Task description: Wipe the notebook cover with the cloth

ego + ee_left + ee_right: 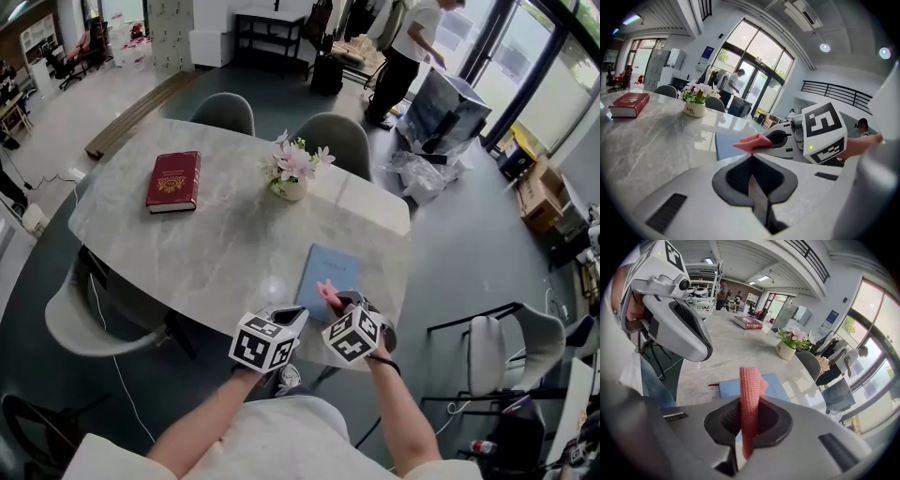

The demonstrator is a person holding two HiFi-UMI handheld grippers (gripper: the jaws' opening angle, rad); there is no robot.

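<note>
A light blue notebook [328, 272] lies flat near the front right edge of the marble table [216, 244]. My right gripper [342, 305] hovers just above the notebook's near end, shut on a pink knitted cloth [329, 295]. In the right gripper view the cloth [749, 394] stands up out of the shut jaws [749, 401], with the notebook [774, 386] beyond. My left gripper [289, 317] is close beside it on the left, over the table edge, shut with nothing in it [750, 157]. The left gripper view shows the cloth [753, 142] and the notebook [725, 144] just ahead.
A red hardback book [174, 180] lies at the far left of the table. A small pot of pink flowers [290, 174] stands behind the notebook. Grey chairs [333, 141] ring the table. A person [408, 52] stands far off by the windows.
</note>
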